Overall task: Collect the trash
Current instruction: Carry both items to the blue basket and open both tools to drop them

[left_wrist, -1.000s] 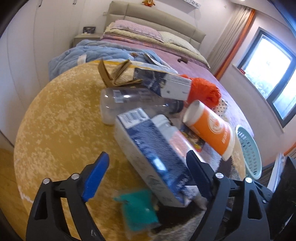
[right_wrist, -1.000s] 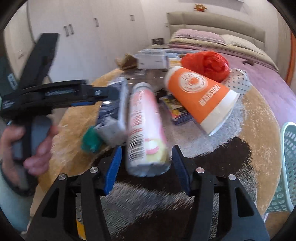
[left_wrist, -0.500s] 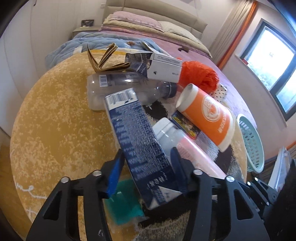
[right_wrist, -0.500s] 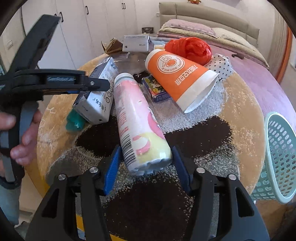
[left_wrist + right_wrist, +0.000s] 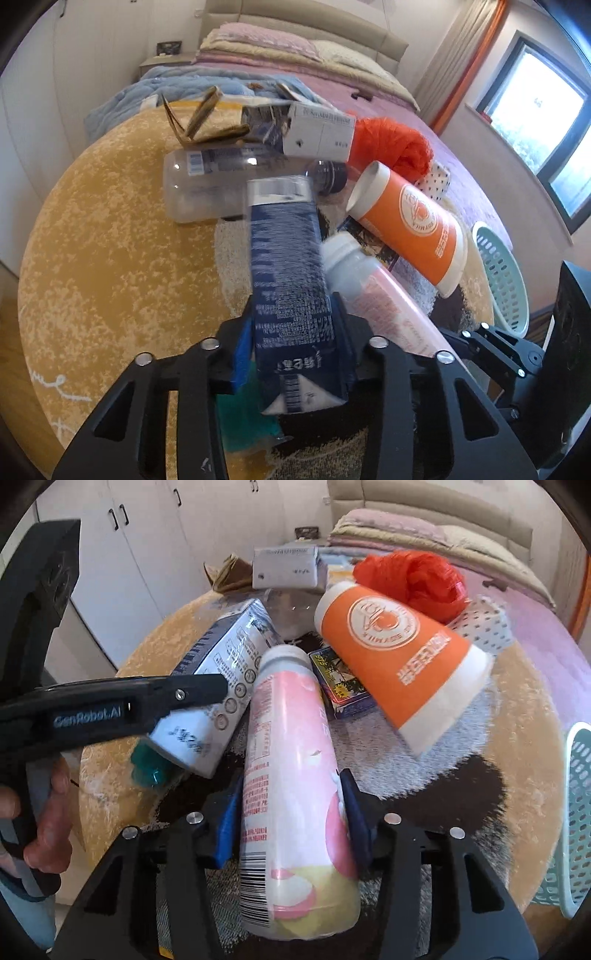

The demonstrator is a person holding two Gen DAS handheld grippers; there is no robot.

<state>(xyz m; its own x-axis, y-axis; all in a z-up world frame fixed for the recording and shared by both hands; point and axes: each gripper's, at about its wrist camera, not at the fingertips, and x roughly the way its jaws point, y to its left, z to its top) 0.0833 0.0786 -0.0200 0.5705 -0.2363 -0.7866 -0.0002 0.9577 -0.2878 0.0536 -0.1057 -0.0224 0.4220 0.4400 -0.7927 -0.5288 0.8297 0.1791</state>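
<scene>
My left gripper (image 5: 293,349) is shut on a dark blue carton (image 5: 286,280) and holds it above the round yellow rug (image 5: 110,258). The carton also shows in the right wrist view (image 5: 221,672). My right gripper (image 5: 290,821) is shut on a pink and white bottle (image 5: 291,797), which also shows in the left wrist view (image 5: 384,302). On the rug lie an orange paper cup (image 5: 399,646), a clear plastic bottle (image 5: 221,181), a white carton (image 5: 314,133), an orange bag (image 5: 413,579), a green wrapper (image 5: 147,768) and a small printed box (image 5: 340,686).
A mint green basket (image 5: 502,280) stands at the rug's right edge, also in the right wrist view (image 5: 576,827). A bed (image 5: 295,55) with a blue blanket lies behind. White wardrobes (image 5: 147,535) stand at the left. Folded brown cardboard (image 5: 199,118) lies at the rug's far side.
My left gripper closed on the blue carton and lifted it. My right gripper closed on the pink bottle and raised it off the rug.
</scene>
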